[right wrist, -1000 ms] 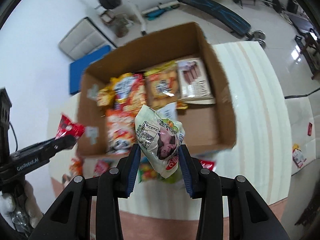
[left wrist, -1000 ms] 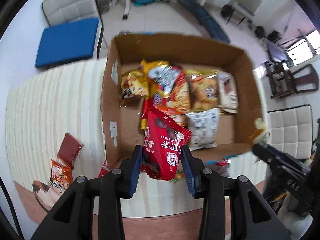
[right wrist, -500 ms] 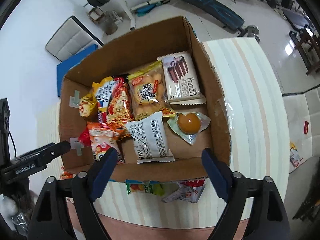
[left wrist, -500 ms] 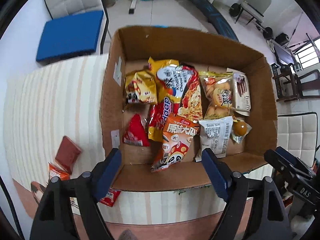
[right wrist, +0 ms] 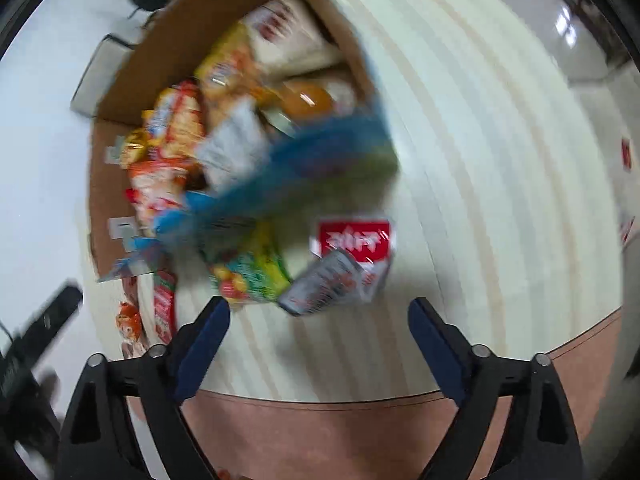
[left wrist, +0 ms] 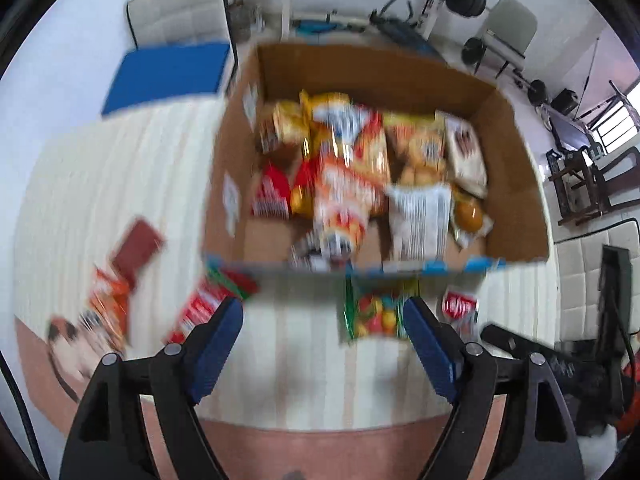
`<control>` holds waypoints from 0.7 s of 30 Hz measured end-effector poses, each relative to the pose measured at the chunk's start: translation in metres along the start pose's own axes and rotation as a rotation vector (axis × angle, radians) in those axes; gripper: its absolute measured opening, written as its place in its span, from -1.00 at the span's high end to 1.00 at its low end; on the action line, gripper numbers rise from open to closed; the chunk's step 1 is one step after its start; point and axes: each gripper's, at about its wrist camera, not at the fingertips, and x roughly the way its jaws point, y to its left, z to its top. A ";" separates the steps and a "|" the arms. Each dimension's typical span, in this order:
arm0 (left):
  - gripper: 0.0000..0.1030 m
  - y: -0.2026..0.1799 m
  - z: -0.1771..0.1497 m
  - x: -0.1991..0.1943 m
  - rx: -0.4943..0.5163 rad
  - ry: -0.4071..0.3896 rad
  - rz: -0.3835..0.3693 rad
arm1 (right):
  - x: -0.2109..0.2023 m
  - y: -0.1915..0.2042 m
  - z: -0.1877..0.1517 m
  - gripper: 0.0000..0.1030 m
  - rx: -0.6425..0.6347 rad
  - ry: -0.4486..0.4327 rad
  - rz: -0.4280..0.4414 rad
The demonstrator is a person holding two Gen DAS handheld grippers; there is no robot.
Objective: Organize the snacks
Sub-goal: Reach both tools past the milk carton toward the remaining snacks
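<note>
The open brown cardboard box (left wrist: 384,80) sat on the cream striped counter (left wrist: 120,184), filling the upper middle of the left wrist view and already packed with blurred snack packets in yellow, orange, red and white.

The left gripper (left wrist: 322,338) hung over the counter with its blue-padded fingers (left wrist: 218,346) spread wide and nothing between them. A green bag of coloured candies (left wrist: 370,314) lay on the counter just short of the right-hand finger, at one o'clock from the gripper, close under the box's near wall. A red and white packet (left wrist: 460,306) lay at two o'clock. A red packet with white lettering (left wrist: 200,308) lay at eleven o'clock, and an orange packet (left wrist: 106,304) and a flat dark red-brown packet (left wrist: 138,246) at ten o'clock.

The right gripper (right wrist: 318,334) stood wide too, its fingers (right wrist: 202,346) closing with nothing between them. The candy bag (right wrist: 256,276) lay at eleven o'clock from it, the red and white packet (right wrist: 354,240) at twelve, over a silver wrapper (right wrist: 324,284).
</note>
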 end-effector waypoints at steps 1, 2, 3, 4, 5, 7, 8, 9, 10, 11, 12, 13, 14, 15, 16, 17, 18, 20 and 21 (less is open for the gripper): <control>-0.59 -0.001 -0.005 0.011 -0.004 0.028 0.003 | 0.009 -0.007 0.000 -0.69 0.019 0.006 0.007; -0.59 -0.001 -0.009 0.020 -0.004 0.050 0.007 | 0.015 -0.011 0.000 -0.60 0.032 0.012 0.017; -0.59 -0.002 -0.012 0.030 -0.005 0.070 0.013 | 0.023 -0.015 0.001 -0.53 0.048 0.020 0.033; -0.59 -0.002 -0.016 0.037 -0.003 0.080 0.020 | 0.029 -0.019 0.002 -0.43 0.059 0.027 0.043; -0.59 -0.003 -0.018 0.043 0.000 0.087 0.027 | 0.033 -0.020 0.003 -0.30 0.063 0.031 0.046; -0.59 -0.004 -0.024 0.052 0.019 0.093 0.025 | 0.042 -0.021 0.004 0.04 0.066 0.036 0.042; -0.59 -0.007 -0.026 0.058 0.046 0.097 0.032 | 0.046 -0.022 0.003 0.31 0.067 0.036 0.042; -0.59 -0.010 -0.026 0.061 0.077 0.096 0.026 | 0.047 -0.022 0.003 0.40 0.071 0.029 0.058; -0.59 -0.013 -0.027 0.063 0.107 0.094 0.015 | 0.046 -0.020 0.001 0.47 0.062 0.024 0.046; -0.59 -0.020 -0.027 0.065 0.167 0.087 0.025 | 0.045 -0.018 0.001 0.48 0.050 0.015 0.034; -0.59 -0.027 -0.027 0.067 0.230 0.069 0.055 | 0.042 -0.016 -0.001 0.49 0.036 0.001 0.030; -0.59 -0.032 -0.028 0.067 0.275 0.054 0.061 | 0.039 -0.017 -0.003 0.51 0.030 -0.008 0.032; -0.59 -0.041 -0.029 0.069 0.347 0.038 0.068 | 0.037 -0.018 -0.004 0.51 0.028 -0.009 0.031; -0.59 -0.047 -0.029 0.070 0.395 0.025 0.081 | 0.035 -0.021 -0.006 0.51 0.027 -0.009 0.034; -0.59 -0.057 -0.030 0.074 0.472 0.015 0.084 | 0.032 -0.025 -0.008 0.52 0.032 -0.011 0.038; -0.59 -0.063 -0.030 0.078 0.518 0.016 0.095 | 0.031 -0.029 -0.010 0.52 0.034 -0.011 0.039; -0.59 -0.072 -0.031 0.085 0.571 0.016 0.114 | 0.028 -0.034 -0.012 0.52 0.039 -0.011 0.042; -0.59 -0.085 -0.033 0.095 0.648 0.032 0.113 | 0.025 -0.040 -0.015 0.52 0.049 -0.014 0.043; -0.59 -0.091 -0.034 0.100 0.683 0.036 0.119 | 0.022 -0.046 -0.018 0.52 0.054 -0.014 0.043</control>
